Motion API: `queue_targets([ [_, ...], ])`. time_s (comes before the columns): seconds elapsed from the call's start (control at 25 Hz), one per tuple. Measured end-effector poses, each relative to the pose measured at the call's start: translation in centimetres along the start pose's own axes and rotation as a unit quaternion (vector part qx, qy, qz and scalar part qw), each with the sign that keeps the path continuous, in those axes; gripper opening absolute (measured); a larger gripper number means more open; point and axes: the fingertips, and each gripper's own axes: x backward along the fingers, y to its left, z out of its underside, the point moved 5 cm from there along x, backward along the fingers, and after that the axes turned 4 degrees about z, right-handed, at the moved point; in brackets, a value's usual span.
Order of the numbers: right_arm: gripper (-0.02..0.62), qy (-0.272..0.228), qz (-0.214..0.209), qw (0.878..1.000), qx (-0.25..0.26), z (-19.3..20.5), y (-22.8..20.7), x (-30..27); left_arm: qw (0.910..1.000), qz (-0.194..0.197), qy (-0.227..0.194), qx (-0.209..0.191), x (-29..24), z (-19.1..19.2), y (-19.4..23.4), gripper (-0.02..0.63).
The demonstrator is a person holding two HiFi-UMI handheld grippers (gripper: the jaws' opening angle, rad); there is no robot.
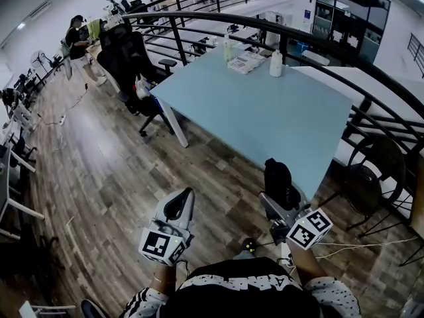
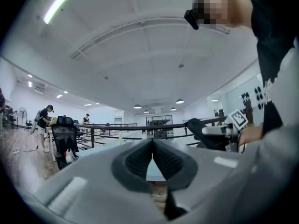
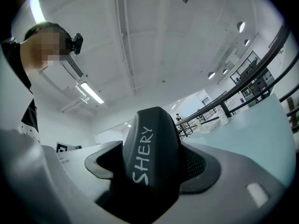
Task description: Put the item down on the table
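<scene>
Ahead, pale-blue table [image 1: 265, 111] beside curved black railing [image 1: 199, 13]

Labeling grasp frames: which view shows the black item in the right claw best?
Right gripper view: the black item fills the frame, white lettering legible. Head view shows it small, from above. Left gripper view catches only a dark side shape.

Bright ceiling lights, fisheye-warped edges, sharp
</scene>
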Motion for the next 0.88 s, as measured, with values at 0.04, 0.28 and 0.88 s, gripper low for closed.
queue_targets([
  [0.04,0.373,-0.001,-0.001,1.000,0.000,-0.2,-0.5,-0.1,1.0000,-0.004,0.002,0.000,-0.4,0.0,-0.1,0.000],
  [0.28,0.373,0.000,-0.013,1.000,-0.004,-0.9,-3.2,-0.7,0.9997,-0.024,-0.001,0.007,-2.5,0.1,0.0,0.000],
  [0.88,0.373,0.003,-0.016,1.000,-0.008,-2.4,-8.3,-1.8,0.9995,-0.029,0.004,0.011,-8.1,0.7,-0.4,0.000],
])
